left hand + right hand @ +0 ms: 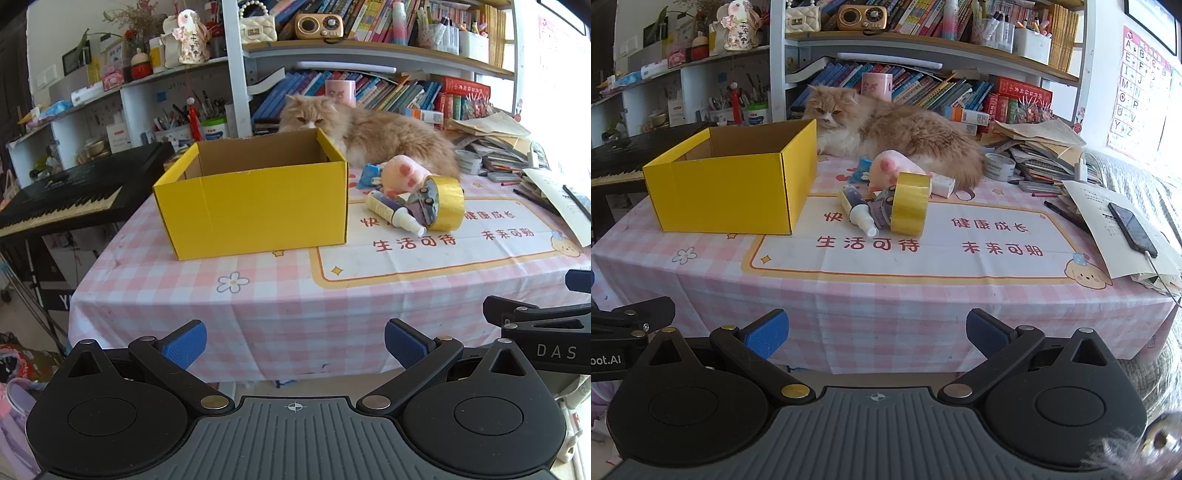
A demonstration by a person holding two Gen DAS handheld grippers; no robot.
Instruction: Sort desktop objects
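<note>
Hanging short of the table edge, the left claw [295, 349] and right claw [877, 338] both gape wide, empty. The pile, with its tape roll [910, 208] and bottle [858, 212] lying tip-forward, sits ahead beside the box [731, 192], likelier the right claw's reach.

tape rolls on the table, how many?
2: a gold tape roll on edge in the pile right of the yellow box; a clear tape roll by the cat's tail. Papers may hide others.
</note>
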